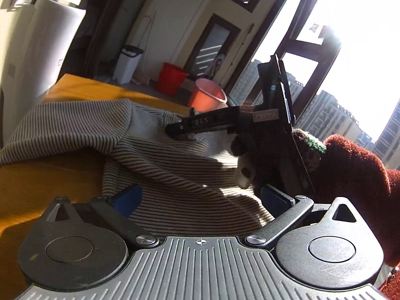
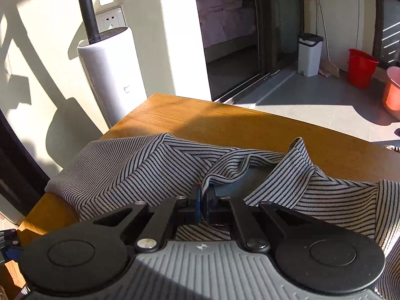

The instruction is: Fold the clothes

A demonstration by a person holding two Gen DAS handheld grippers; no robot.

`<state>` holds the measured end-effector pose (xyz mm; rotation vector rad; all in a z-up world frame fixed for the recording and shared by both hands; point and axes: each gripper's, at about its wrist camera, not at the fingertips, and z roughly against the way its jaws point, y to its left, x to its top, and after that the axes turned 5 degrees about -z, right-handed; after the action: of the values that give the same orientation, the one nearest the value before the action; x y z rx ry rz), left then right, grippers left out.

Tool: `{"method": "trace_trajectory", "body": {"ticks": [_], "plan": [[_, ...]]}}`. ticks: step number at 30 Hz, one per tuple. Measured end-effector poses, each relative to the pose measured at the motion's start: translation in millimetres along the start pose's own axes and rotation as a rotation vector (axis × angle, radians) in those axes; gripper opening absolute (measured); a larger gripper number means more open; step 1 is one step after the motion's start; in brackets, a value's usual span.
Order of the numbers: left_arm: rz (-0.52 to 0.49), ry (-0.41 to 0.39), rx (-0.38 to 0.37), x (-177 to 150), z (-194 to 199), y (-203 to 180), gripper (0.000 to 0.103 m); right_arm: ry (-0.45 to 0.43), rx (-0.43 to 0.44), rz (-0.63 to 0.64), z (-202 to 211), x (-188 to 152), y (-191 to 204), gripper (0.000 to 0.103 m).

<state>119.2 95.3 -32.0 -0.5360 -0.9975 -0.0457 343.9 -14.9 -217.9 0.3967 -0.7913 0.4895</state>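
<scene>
Pinching a fold of the striped shirt (image 2: 155, 165) on the wooden table (image 2: 225, 117), your right gripper (image 2: 203, 200) is clamped tight, while your left gripper (image 1: 200, 197) hangs wide open above the cloth.

both wrist views sit low and close, sharing the striped shirt (image 1: 175, 170) and table (image 2: 225, 120).

Wooden table (image 2: 225, 122), white cylindrical appliance (image 2: 112, 75), wall socket (image 2: 111, 18), white bin (image 2: 309, 53), red bucket (image 2: 361, 67), pink bucket (image 2: 392, 90)
</scene>
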Motion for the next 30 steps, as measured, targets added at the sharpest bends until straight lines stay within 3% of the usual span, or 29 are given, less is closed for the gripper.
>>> {"method": "trace_trajectory", "body": {"ticks": [6,8,10,13,15,18,20,23,26,30], "plan": [[0.011,-0.059,-0.020,16,4,3,0.103,-0.224,-0.055,0.029,29,49,-3,0.000],[0.022,-0.047,-0.011,14,-3,4,0.103,-0.233,-0.114,0.073,12,63,-9,0.000],[0.032,-0.036,-0.002,13,-9,4,0.103,-0.180,-0.154,0.066,-15,68,-19,0.000],[-0.001,-0.005,0.015,3,-18,-2,0.103,-0.149,-0.202,0.078,-23,55,-23,0.001],[-0.037,0.019,0.026,-3,-23,-6,0.103,-0.141,-0.142,0.048,-10,44,-26,0.006],[-0.056,0.034,0.031,-4,-27,-9,0.103,-0.130,-0.082,0.003,16,27,-29,0.025],[-0.063,0.039,0.032,-5,-29,-10,0.103,-0.144,-0.063,-0.001,42,11,-31,0.025],[-0.035,0.037,0.050,-5,-29,-6,0.103,-0.146,-0.061,-0.007,84,-23,-42,0.025],[0.002,0.050,0.065,-3,-34,1,0.103,-0.075,-0.046,-0.069,117,-69,-55,0.025],[0.002,0.056,0.065,2,-41,6,0.103,0.006,-0.079,-0.081,137,-126,-55,0.040]]}}
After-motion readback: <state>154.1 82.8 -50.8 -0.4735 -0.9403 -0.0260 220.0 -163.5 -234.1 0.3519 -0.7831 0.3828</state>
